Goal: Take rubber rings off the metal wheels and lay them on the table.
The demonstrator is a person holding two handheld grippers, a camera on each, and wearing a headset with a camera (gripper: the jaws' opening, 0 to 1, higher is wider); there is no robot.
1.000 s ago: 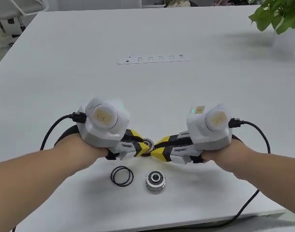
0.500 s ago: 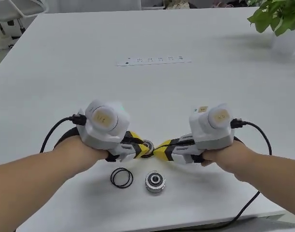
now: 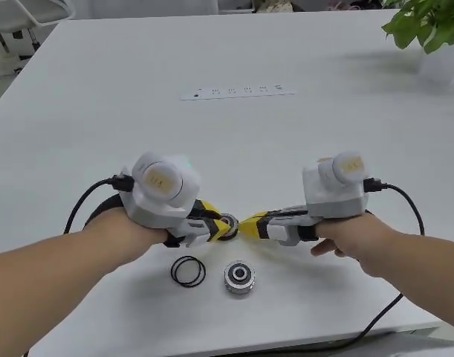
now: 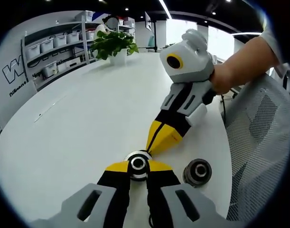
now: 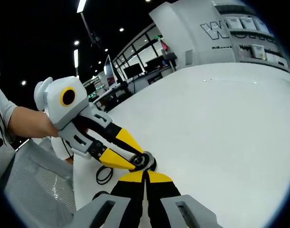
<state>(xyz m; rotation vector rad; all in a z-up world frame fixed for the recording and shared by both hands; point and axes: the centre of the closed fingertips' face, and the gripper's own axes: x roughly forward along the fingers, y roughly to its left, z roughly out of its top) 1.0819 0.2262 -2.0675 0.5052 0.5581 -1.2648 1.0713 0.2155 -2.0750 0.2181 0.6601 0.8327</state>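
The left gripper (image 3: 218, 227) is clamped on a small metal wheel (image 3: 228, 222), its 2 yellow-tipped jaws closed on either side of it and holding it just above the white table (image 3: 122, 111), near the front edge. The right gripper (image 3: 247, 224) points in from the other side with its jaws pressed together. Its tip sits right at the wheel's rim, and I cannot tell whether it has pinched anything there. In front of the grippers, 2 black rubber rings (image 3: 188, 271) lie overlapping on the table. Just to their right, a second metal wheel (image 3: 239, 276) lies flat. Farther back are a power strip (image 3: 236, 92) and, at the far corner, a potted plant (image 3: 427, 22).
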